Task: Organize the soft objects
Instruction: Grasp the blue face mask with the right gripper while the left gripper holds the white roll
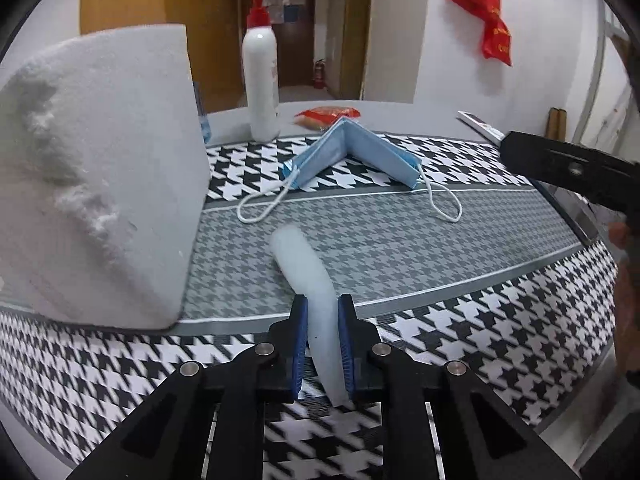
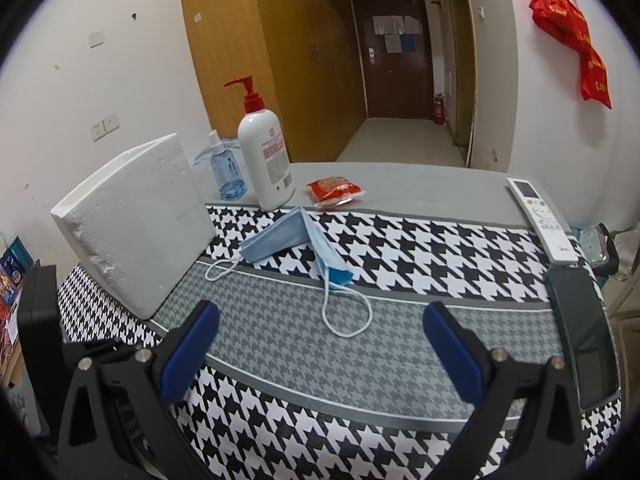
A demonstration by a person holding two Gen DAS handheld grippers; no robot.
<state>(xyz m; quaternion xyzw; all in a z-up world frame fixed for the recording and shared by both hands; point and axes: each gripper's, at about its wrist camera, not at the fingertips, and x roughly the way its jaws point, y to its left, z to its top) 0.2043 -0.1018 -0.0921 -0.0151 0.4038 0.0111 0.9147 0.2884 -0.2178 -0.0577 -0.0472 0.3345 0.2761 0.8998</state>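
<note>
On the bench (image 2: 400,184), under a checked cloth (image 2: 400,248), the biggest thing is the white foam block (image 1: 100,176). It leans tilted, ahead and to the left of the left gripper (image 1: 323,340), probably set aside there to leave the middle free. Straight ahead of both grippers lies the blue face mask (image 1: 352,148), folded like a tent with its loops spread on the cloth, so it looks not yet sorted. Beyond it stand a pump bottle (image 2: 264,156) and a small red packet (image 2: 334,192), away from the work. The left gripper is pressed narrow on a soft white strip (image 1: 308,276), whose free end bends forward, which suggests it is being picked up. The right gripper (image 2: 320,352) hovers wide and holds nothing, the mask loop just ahead of it.
</note>
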